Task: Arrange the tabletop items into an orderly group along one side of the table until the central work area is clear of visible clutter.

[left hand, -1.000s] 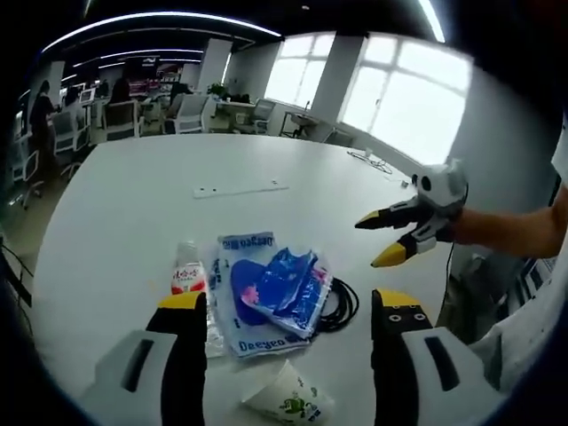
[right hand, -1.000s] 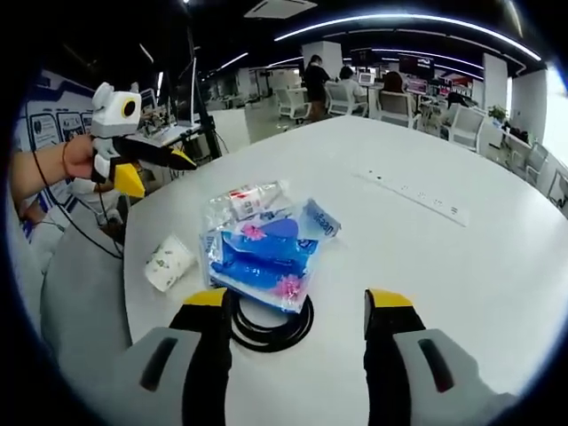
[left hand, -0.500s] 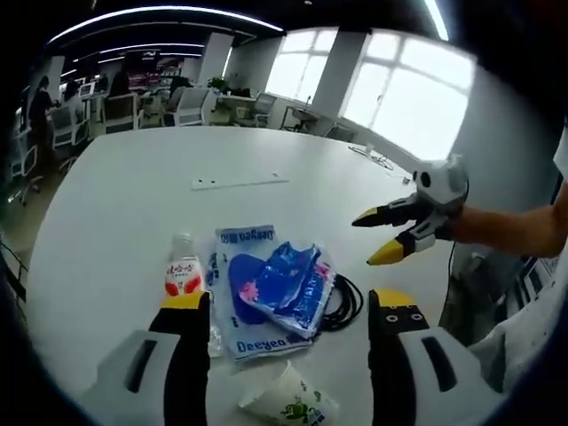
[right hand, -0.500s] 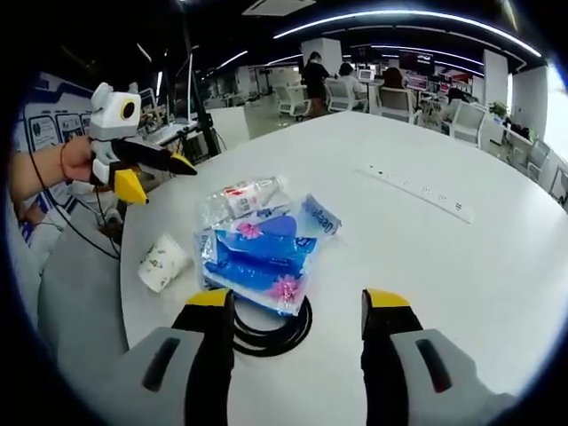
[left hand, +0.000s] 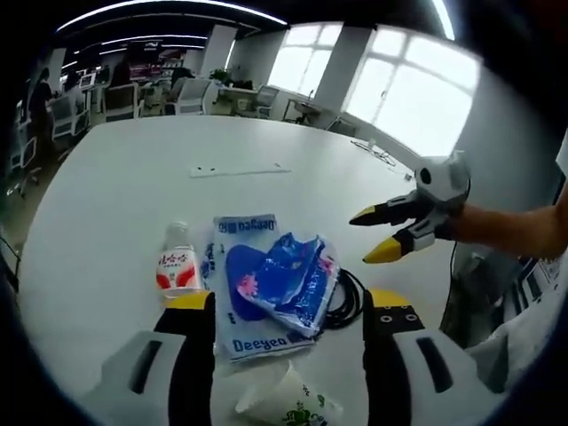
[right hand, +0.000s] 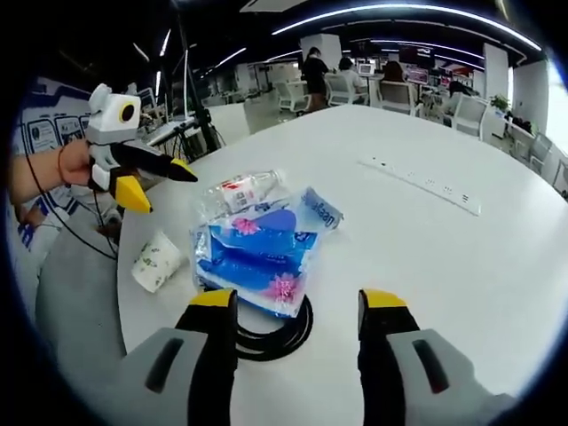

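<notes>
- A small cluster of items is seen near the rounded edge of a white table (left hand: pixel 115 186) (right hand: pixel 497 257).
- The cluster is topped by a blue-and-white plastic bag (left hand: pixel 266 284) (right hand: pixel 253 248), printed "Deeyeo", lying flat and crumpled.
- A coiled black cable (left hand: pixel 348 302) (right hand: pixel 284 333) is partly covered by the bag; its loops protrude on the side toward the table edge.
- A small clear bottle (left hand: pixel 177 262) (right hand: pixel 244 186) with a red-and-white label is lying touching the bag's far side.
- A paper cup (left hand: pixel 288 404) (right hand: pixel 155 259) with green print is lying on its side just beside the bag, close to the table rim.
- A long white power strip (left hand: pixel 238 169) (right hand: pixel 422 184) is noted well apart from the cluster, further across the table.
- Wide bare tabletop is left open around the power strip and beyond the cluster.
- The left gripper (left hand: pixel 286 311) (right hand: pixel 155 182) is held above the table edge beside the cup, jaws spread, nothing between them.
- The right gripper (right hand: pixel 297 306) (left hand: pixel 371 233) is held off the rim next to the cable, jaws likewise spread and empty.
- Office chairs, desks and people are visible in the background beyond the table; bright windows lie to one side.
</notes>
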